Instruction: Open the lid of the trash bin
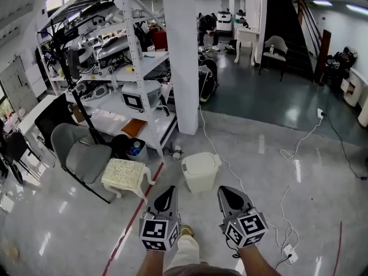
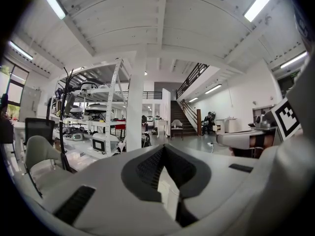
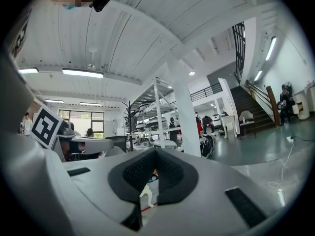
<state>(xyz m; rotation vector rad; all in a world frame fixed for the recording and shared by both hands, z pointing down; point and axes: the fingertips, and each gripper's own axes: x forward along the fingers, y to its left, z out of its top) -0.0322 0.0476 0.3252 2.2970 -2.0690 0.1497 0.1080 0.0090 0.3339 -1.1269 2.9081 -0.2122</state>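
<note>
In the head view a white trash bin (image 1: 200,171) stands on the glossy floor just past the grippers, with its lid down. My left gripper (image 1: 170,191) and right gripper (image 1: 225,192) hover side by side in front of it, a short way above the floor and apart from the bin. Both point toward the bin. Each is shut with nothing held: the left gripper (image 2: 164,147) and the right gripper (image 3: 155,151) have their dark pads meeting at the tips. The jaws hide the bin in both gripper views.
A white pillar (image 1: 183,56) rises behind the bin, with a metal shelf rack (image 1: 129,68) of equipment to its left. A grey chair (image 1: 80,154) and a cushioned stool (image 1: 125,175) stand left of the bin. White cables (image 1: 287,171) and a power strip (image 1: 290,253) lie to the right.
</note>
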